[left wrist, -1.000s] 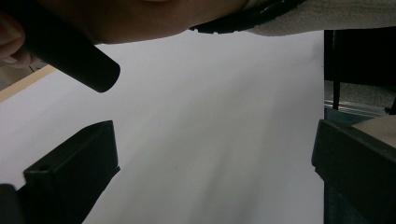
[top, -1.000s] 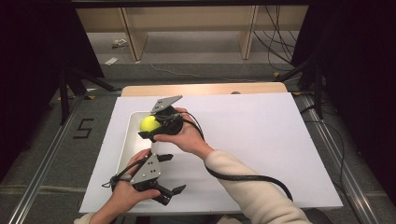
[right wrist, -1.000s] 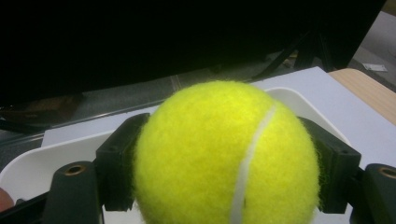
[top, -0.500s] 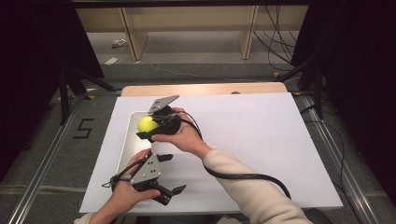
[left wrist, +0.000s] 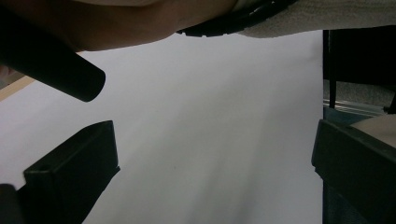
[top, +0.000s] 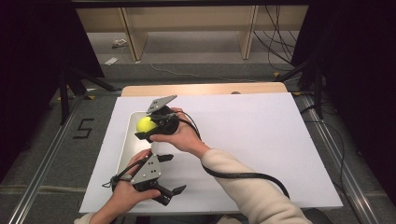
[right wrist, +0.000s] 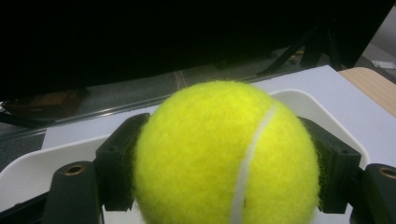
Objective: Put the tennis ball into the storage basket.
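Observation:
A yellow-green tennis ball (top: 145, 124) is clamped in my right gripper (top: 148, 128), which hangs just above the far half of a long white tray (top: 125, 148). In the right gripper view the ball (right wrist: 224, 154) bulges between both black jaws, with the tray's rim (right wrist: 322, 103) behind it. My left gripper (top: 169, 173) sits near the table's front edge beside the tray, open, pointing right. In the left gripper view its jaws stand wide apart over the bare white sheet (left wrist: 210, 140), nothing between them.
A white sheet (top: 261, 140) covers the table, with a strip of wood (top: 201, 88) showing at the far edge. The right forearm (top: 243, 186) and its black cable (top: 243, 176) cross the front middle. Metal rails (top: 341, 154) flank the table.
The right gripper with the ball has drifted slightly toward the near side over the tray. The left gripper has stayed put.

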Demonstrator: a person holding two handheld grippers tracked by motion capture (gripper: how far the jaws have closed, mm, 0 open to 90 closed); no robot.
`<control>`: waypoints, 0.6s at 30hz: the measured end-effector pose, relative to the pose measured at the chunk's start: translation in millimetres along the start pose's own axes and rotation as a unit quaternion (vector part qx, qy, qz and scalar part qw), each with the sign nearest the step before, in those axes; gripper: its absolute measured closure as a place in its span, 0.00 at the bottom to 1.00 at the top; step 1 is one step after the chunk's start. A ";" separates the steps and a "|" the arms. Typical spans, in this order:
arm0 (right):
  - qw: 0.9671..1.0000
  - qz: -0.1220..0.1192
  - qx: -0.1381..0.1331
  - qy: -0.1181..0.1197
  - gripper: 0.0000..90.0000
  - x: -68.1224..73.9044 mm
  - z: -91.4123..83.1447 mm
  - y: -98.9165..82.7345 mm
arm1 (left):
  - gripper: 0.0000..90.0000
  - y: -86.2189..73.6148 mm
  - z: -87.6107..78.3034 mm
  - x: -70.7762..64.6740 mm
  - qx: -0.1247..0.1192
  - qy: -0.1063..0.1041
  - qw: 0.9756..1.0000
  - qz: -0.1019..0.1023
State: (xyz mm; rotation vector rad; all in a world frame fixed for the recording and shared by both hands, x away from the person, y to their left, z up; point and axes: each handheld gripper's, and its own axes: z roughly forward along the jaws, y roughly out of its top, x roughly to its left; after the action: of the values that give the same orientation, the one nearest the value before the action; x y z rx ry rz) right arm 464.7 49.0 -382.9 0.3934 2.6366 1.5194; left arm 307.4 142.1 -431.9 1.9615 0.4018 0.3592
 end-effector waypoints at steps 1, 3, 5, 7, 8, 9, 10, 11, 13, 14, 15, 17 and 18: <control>1.000 0.000 0.000 0.000 0.29 -0.1 0.7 0.3 | 0.00 0.0 0.0 0.1 0.000 0.000 1.000 0.000; 1.000 0.000 0.003 0.002 0.29 -0.2 1.7 0.6 | 0.00 0.1 -0.1 0.1 0.000 -0.001 1.000 0.001; 1.000 -0.001 0.005 0.003 0.29 -0.5 2.9 0.9 | 0.00 0.1 0.0 -0.1 0.000 -0.001 1.000 0.001; 1.000 -0.002 0.005 0.005 0.29 -0.6 4.5 0.6 | 0.00 0.1 0.1 -0.3 0.000 -0.001 1.000 0.001; 1.000 -0.002 0.006 0.005 0.29 -0.9 5.1 0.5 | 0.00 0.1 0.1 -0.2 0.000 -0.001 1.000 0.001; 1.000 -0.001 0.007 0.005 0.29 -1.0 5.6 0.2 | 0.00 0.1 0.1 -0.2 0.000 -0.001 1.000 0.001; 1.000 -0.001 0.007 0.005 0.29 -1.4 6.1 0.0 | 0.00 0.2 0.1 -0.2 0.000 -0.001 1.000 0.001; 1.000 0.001 0.008 0.006 0.29 -1.5 6.4 -0.1 | 0.00 0.2 0.1 -0.2 0.000 -0.001 1.000 0.001; 1.000 0.001 0.007 0.007 0.29 -2.2 7.1 -0.2 | 0.00 0.1 0.2 -0.3 0.001 -0.002 1.000 0.002; 1.000 0.003 0.009 0.007 0.29 -2.2 7.3 -0.2 | 0.00 0.1 0.4 -0.5 0.000 -0.002 1.000 0.001; 1.000 0.002 0.008 0.008 0.29 -2.7 7.8 -0.2 | 0.00 0.2 0.4 -0.6 0.000 -0.002 1.000 0.001; 1.000 0.002 0.009 0.008 0.29 -3.2 8.5 -0.1 | 0.00 0.3 0.4 -0.7 0.001 -0.003 1.000 0.002; 1.000 0.002 0.010 0.008 0.29 -3.4 9.0 0.0 | 0.00 0.2 0.4 -0.7 0.001 -0.003 1.000 0.002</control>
State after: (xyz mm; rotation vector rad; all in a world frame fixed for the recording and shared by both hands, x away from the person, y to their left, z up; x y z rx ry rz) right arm 469.7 55.6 -387.6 0.3892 2.6668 1.5064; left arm 307.0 141.3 -431.9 1.9643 0.3950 0.3562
